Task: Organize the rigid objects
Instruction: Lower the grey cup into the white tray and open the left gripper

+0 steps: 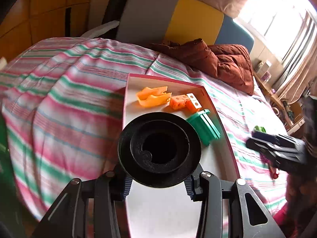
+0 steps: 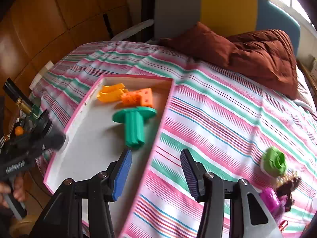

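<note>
Left gripper [image 1: 158, 186] is clamped on a black spool [image 1: 159, 148] over the pink tray [image 2: 166, 109], green flanged piece [image 2: 134, 126] just ahead of the empty, spread right gripper [image 2: 153, 175], orange parts [image 2: 126, 95] beyond.

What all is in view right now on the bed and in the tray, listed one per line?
tray: one, pink-edged, white floor, on the striped bedspread
yellow-orange bracket: one, tray's far end
orange cube piece: one, beside the bracket
teal flanged part: one, mid-tray
black spool: one, held over the tray
light green part: one, on the bedspread
purple toy: one, near it
brown pillows: two, at the headboard
left hand-held gripper: shut on the black spool
right hand-held gripper: open, empty
</note>
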